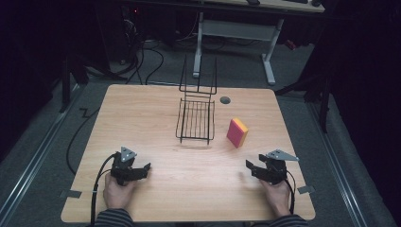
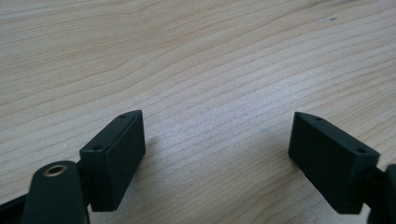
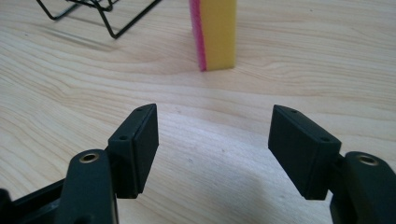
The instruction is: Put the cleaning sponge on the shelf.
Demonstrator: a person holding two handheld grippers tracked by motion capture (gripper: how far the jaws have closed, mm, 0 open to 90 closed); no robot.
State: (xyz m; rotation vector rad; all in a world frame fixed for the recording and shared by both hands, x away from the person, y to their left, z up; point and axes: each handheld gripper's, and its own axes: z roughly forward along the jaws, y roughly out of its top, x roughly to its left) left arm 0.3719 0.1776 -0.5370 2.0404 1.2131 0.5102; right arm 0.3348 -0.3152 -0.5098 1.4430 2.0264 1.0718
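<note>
- Wooden table (image 1: 189, 189): wire rack (image 1: 196, 120) far centre, sponge (image 1: 237, 132) upright at its right.
- Left gripper (image 1: 142, 170), right gripper (image 1: 253, 168) near, jaws spread, empty, likely poised to start.

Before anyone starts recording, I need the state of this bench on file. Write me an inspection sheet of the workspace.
Surface: light wooden table, bare grain; small round dark grommet hole near the far edge.
Job's things: black wire rack at centre-far; pink-and-yellow sponge block standing on edge, right of the rack, apart from it.
Clutter: nothing seen.
Grippers: left gripper and right gripper near the front edge, each hand-held, jaws apart, nothing between them.
Cables: black cable trailing from the left gripper.
Surroundings: dark room, white-legged desk behind, floor cables.
</note>
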